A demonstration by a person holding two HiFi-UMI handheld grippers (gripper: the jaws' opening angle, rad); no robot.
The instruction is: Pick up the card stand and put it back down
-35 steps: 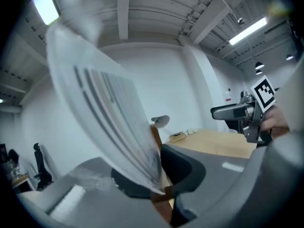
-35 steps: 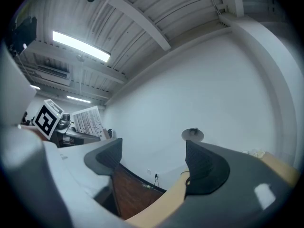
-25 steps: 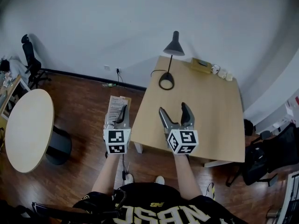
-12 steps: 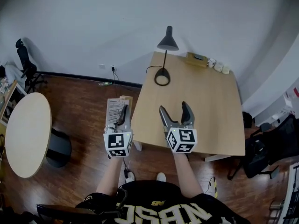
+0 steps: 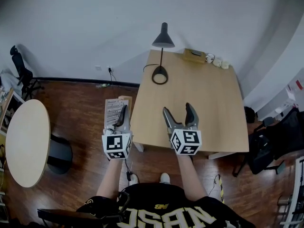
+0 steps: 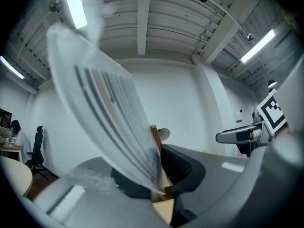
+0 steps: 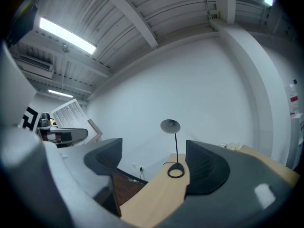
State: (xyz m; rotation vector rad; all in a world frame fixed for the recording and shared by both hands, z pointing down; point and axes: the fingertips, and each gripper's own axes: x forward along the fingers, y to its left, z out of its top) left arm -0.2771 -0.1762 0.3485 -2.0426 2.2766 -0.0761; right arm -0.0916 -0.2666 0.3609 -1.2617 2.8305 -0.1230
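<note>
Mid-carry, looks like: clamping the card stand [image 5: 115, 111] by its wooden base in the left gripper [image 5: 124, 109], airborne just off the table [image 5: 213, 108] edge. Holding the right gripper [image 5: 179, 109] spread, empty. Next, probably setting it down level before letting go.

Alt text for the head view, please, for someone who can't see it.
Seen from above, the left gripper is shut on a card stand held over the wood floor beside a square table. The right gripper is open and empty over the table's near edge; a black lamp stands at the far edge.
</note>
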